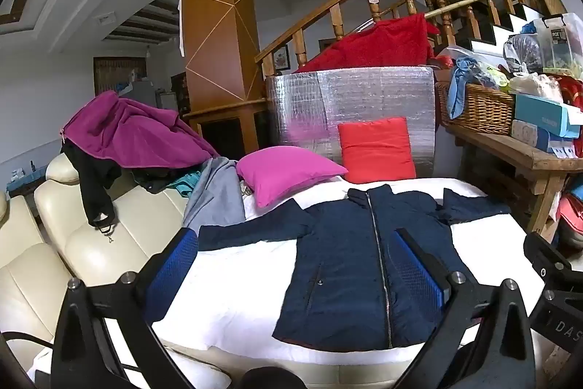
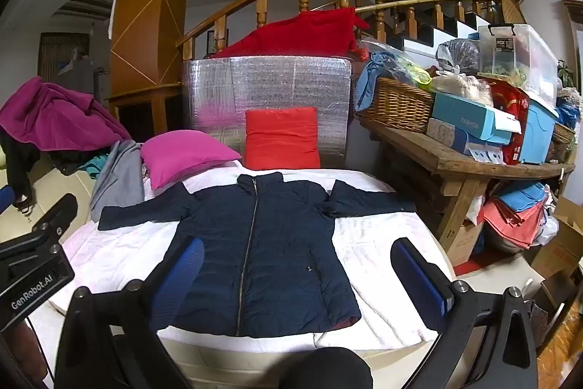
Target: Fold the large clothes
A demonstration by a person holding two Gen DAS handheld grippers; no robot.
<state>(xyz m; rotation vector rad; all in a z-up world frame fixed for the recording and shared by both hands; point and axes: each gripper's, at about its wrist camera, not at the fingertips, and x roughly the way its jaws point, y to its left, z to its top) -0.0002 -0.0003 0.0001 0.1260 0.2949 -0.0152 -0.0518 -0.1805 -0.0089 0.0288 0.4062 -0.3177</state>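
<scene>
Both claws (wide open) hover before navy jacket [image 2: 262, 243], spread flat.

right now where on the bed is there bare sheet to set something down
Bare white sheet lies right of the navy jacket under its right sleeve, and left of it under the other sleeve. Crowded: the head end with the pink cushion and red cushion, and the wooden bench.
</scene>
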